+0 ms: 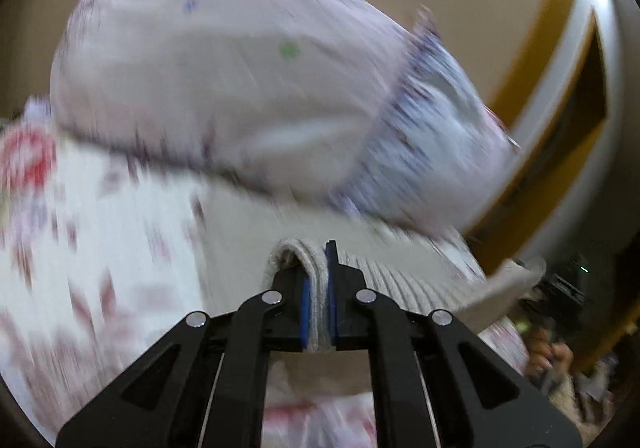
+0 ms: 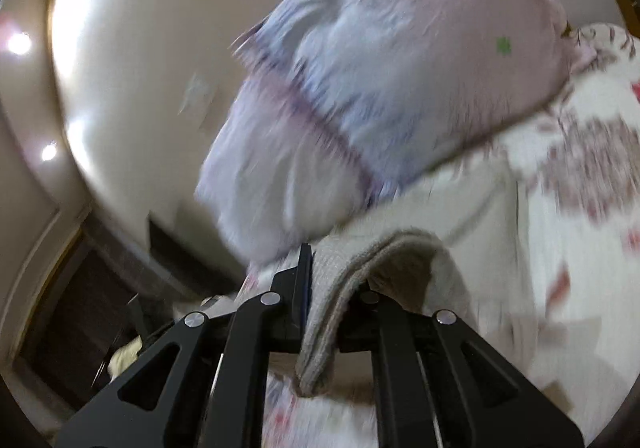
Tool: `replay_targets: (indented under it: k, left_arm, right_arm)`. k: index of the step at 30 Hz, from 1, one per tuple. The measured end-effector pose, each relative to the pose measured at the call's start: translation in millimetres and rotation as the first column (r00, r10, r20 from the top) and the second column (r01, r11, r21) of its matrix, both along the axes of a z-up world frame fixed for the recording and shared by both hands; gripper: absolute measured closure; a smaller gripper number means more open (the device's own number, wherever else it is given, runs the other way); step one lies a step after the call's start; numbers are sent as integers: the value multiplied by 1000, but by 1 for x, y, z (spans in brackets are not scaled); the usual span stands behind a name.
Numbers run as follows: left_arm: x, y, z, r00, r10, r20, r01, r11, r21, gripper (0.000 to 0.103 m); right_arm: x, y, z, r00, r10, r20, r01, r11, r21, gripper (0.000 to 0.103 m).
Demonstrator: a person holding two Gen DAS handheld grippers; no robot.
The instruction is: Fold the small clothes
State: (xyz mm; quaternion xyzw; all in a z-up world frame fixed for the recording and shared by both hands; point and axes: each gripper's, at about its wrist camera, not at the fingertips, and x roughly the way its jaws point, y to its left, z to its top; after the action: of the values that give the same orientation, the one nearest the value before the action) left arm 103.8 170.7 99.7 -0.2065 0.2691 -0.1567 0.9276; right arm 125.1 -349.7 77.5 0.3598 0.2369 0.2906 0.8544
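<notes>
A small beige ribbed knit garment [image 1: 404,284] is held between both grippers above a bed. My left gripper [image 1: 318,268] is shut on a folded edge of it, pinched between the blue pads. In the right wrist view the same garment [image 2: 372,264] drapes over my right gripper [image 2: 320,280], which is shut on its edge; the right finger is hidden under the cloth. Both views are motion-blurred.
A white bedsheet with red floral print [image 1: 100,248] lies below, also in the right wrist view [image 2: 560,207]. A lilac pillow [image 1: 224,75] lies just beyond the garment, seen too in the right view [image 2: 380,87]. Cream walls and a wooden door frame [image 1: 560,95] stand behind.
</notes>
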Motion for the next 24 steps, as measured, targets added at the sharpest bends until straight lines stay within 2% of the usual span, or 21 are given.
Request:
replay_targets:
  k: [2,3,4,5,6,7,10,14,17,19,20,21,22,23,24]
  left_arm:
    - [49,0,-4,999,30,-18,-29,999,45,96]
    - [68,-1,-10,998,42,-45,-39,997,71,91]
    - [86,-1,-15,996,52,-78,-45,995,88,86]
    - [101,1,-24,990,65,-124,-54,994,95,79]
    - [109,8,-32,980,93,-173,-79,993,86,57]
    - [105,18,-38,976,99,-194,-90,995,52,37]
    - [85,36,-50,978,66,-198,-68,998,0,21]
    - [71,39,-77,954,-33,-298,10,997,-79,22]
    - [77,26,-97,927,-57,-371,23,995,-96,27]
    - [79,18,-101,931,-34,-364,12,998,-64,34]
    - [82,11,-102,931,-30,-364,16,999,-43,40]
    - [85,8,-105,928,-23,-372,9,999,-37,64]
    - [87,7,-108,922,-19,-386,0,999,-50,74]
    - [88,7,-110,920,-27,-391,-8,996,-87,87]
    - [90,7,-112,908,-60,-415,-15,984,-176,88]
  right_arm:
    - [54,1,-8,995,-88,-36,87,996,-15,93]
    - [73,3,-13,991,-119,-54,118,993,-32,83]
    - [95,4,-23,983,-160,-89,154,985,-71,50]
    - [118,7,-33,970,-202,-138,183,974,-137,31]
    - [125,8,-37,961,-222,-166,194,967,-168,12]
    - [128,5,-43,952,-240,-191,206,962,-180,11]
    - [120,-6,-49,960,-208,-186,180,971,-159,5]
    - [106,-31,-54,953,-221,-207,190,969,-159,5]
    - [105,-32,-64,949,-193,-250,167,979,-120,5]
    - [105,-26,-68,947,-171,-271,147,983,-108,5]
    - [103,-25,-69,947,-159,-278,135,985,-107,5]
    - [101,-25,-69,948,-151,-281,127,986,-105,5]
    - [99,-25,-69,950,-140,-280,116,988,-100,5]
    - [97,-26,-67,951,-133,-278,111,989,-95,5]
    - [96,-27,-66,952,-129,-277,108,990,-89,5]
